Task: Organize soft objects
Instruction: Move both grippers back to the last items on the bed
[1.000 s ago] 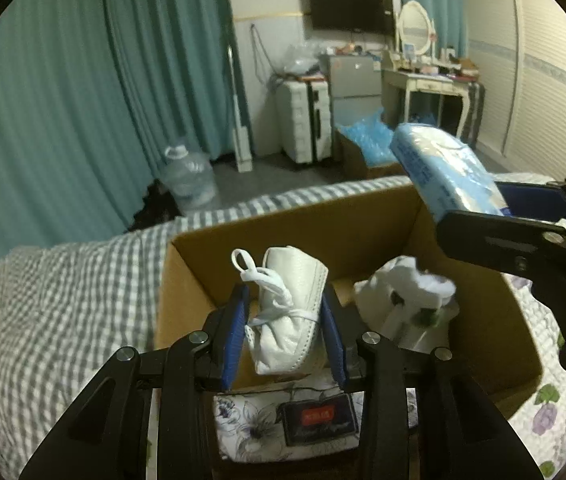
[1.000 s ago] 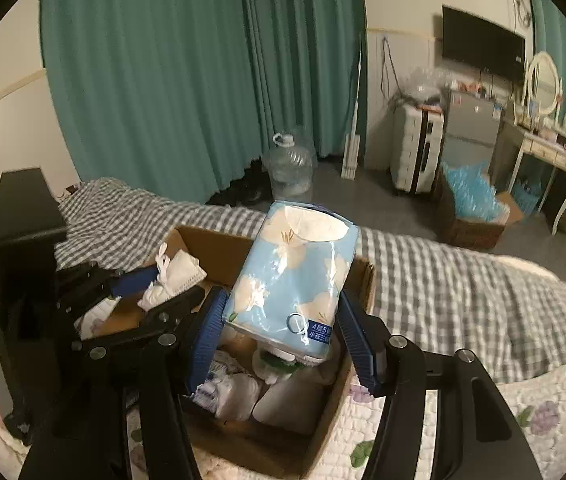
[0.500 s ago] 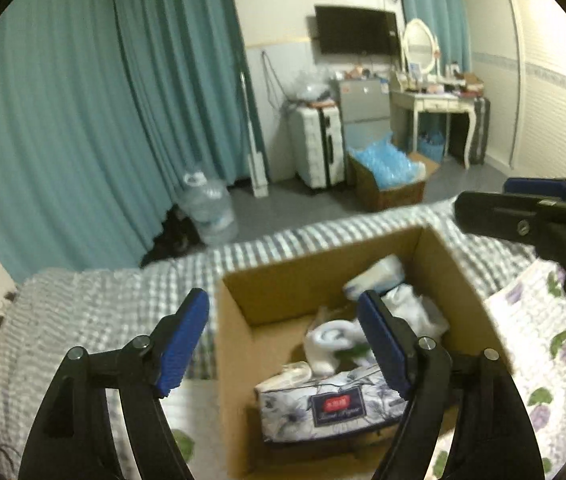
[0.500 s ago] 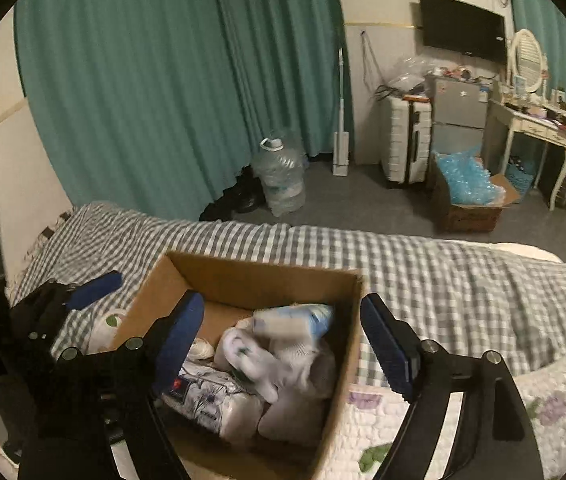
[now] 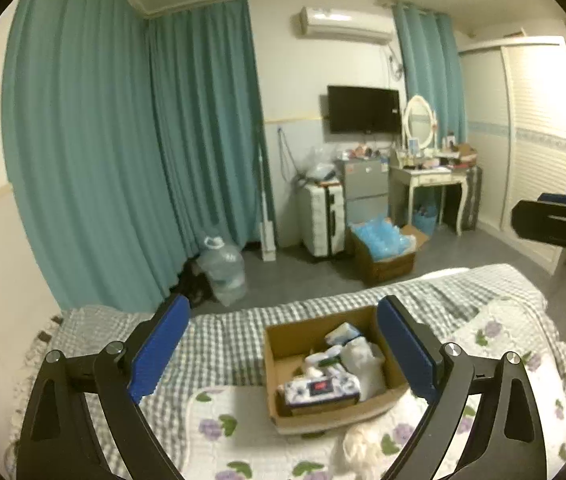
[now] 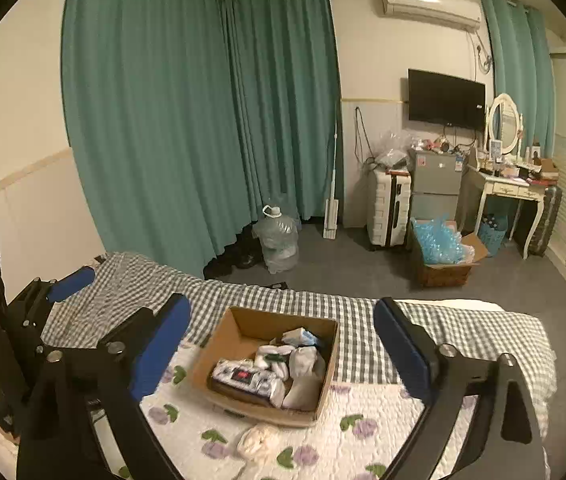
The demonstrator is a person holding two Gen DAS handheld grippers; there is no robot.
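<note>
An open cardboard box (image 5: 283,344) (image 6: 243,322) sits on the bed and holds several soft items: a floral tissue pack (image 5: 321,390) (image 6: 245,378), a blue tissue pack (image 5: 341,332) (image 6: 301,336), a white shoe and white bundles (image 6: 303,360). A white fluffy thing (image 5: 357,450) (image 6: 261,442) lies on the quilt in front of the box. My left gripper (image 5: 283,356) is open and empty, high above and behind the box. My right gripper (image 6: 281,354) is open and empty, also raised well back from the box.
The bed has a grey checked sheet (image 6: 363,344) and a floral quilt (image 6: 383,412). Beyond it on the floor stand a water jug (image 6: 277,240), a suitcase (image 6: 387,208), a box of blue bags (image 6: 441,256) and a dressing table (image 6: 511,188). Teal curtains cover the wall.
Both grippers opened and let go, the left of the white shoe, the right of the blue tissue pack; both now lie in the box. Both grippers pulled up and back.
</note>
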